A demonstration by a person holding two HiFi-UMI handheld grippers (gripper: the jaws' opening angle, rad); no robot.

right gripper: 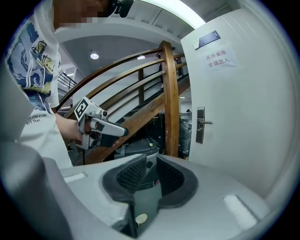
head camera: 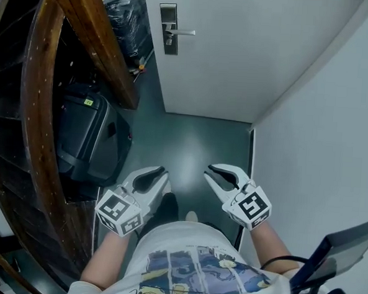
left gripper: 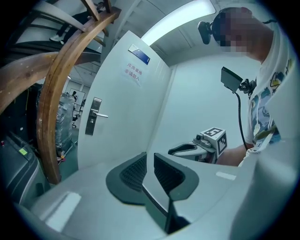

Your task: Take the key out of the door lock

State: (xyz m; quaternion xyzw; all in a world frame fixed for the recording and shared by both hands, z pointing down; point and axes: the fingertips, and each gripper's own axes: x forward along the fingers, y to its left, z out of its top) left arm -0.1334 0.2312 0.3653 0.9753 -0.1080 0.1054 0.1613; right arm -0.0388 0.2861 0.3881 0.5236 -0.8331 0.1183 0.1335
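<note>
Smooth white door (head camera: 239, 59), oblong metal lock plate (head camera: 169, 28); left tool (head camera: 162, 172) and right tool (head camera: 208, 172) narrowly ajar, empty.

A curved wooden stair rail (head camera: 94, 38) serves as the landmark. Just beside the rail, a black suitcase (head camera: 88, 137) rests on the dark green floor (head camera: 190, 143). A plastic-wrapped bundle (head camera: 124, 12) sits behind the rail, and a white wall (head camera: 320, 151) stands well apart from it.
</note>
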